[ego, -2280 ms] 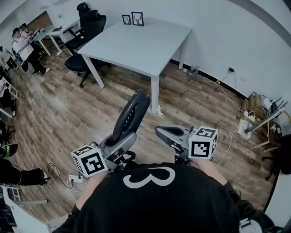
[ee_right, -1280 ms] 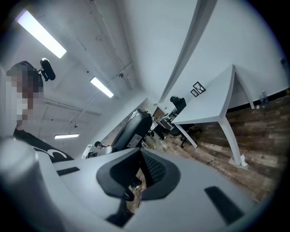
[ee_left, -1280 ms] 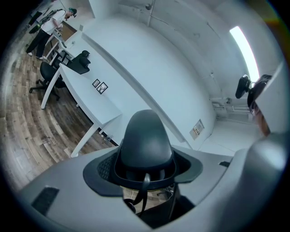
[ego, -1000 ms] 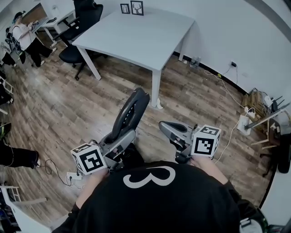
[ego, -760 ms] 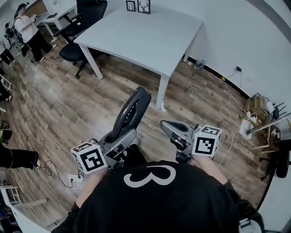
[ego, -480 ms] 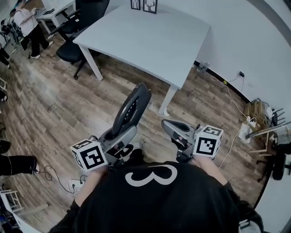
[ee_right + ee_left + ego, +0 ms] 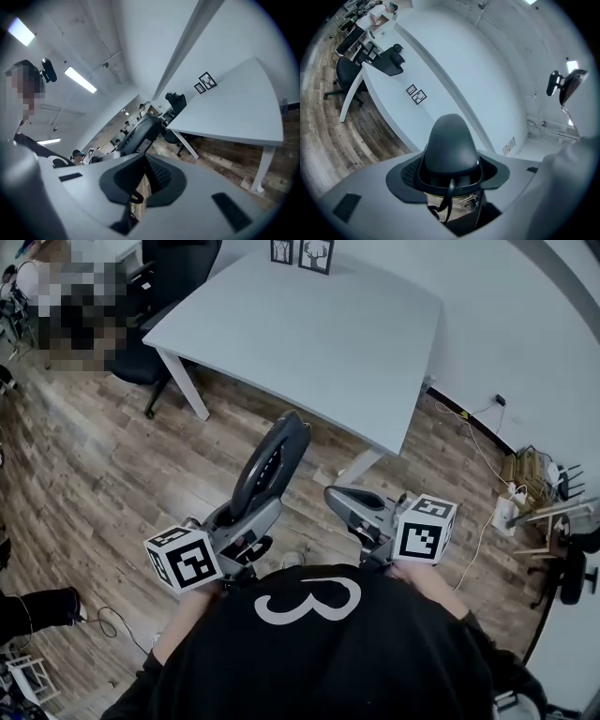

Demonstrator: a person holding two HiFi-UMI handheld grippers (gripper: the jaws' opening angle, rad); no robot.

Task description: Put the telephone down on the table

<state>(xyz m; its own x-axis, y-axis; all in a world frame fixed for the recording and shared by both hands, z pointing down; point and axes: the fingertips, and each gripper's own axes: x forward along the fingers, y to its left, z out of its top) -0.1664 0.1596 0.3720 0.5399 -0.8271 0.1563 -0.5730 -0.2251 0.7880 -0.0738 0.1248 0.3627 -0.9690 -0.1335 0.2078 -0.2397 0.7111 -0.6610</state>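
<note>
A dark grey telephone handset (image 7: pixel 272 463) stands nearly upright in my left gripper (image 7: pixel 249 519), whose jaws are shut on its lower end. In the left gripper view the handset (image 7: pixel 450 145) fills the gap between the pads and hides what lies behind it. My right gripper (image 7: pixel 343 504) hangs beside it to the right, shut with nothing in it; in the right gripper view its pads (image 7: pixel 154 176) meet and the handset (image 7: pixel 140 133) shows just past them. The white table (image 7: pixel 309 334) lies ahead, its near corner just beyond the handset's top.
Two small picture frames (image 7: pixel 303 254) stand at the table's far edge. A black office chair (image 7: pixel 141 357) sits at its left. Cables and a power strip (image 7: pixel 511 507) lie on the wood floor at the right. A person is at a desk far left.
The table has come closer and now sits right in front of both grippers. The handset stays held upright in the left gripper; the right gripper keeps its place.
</note>
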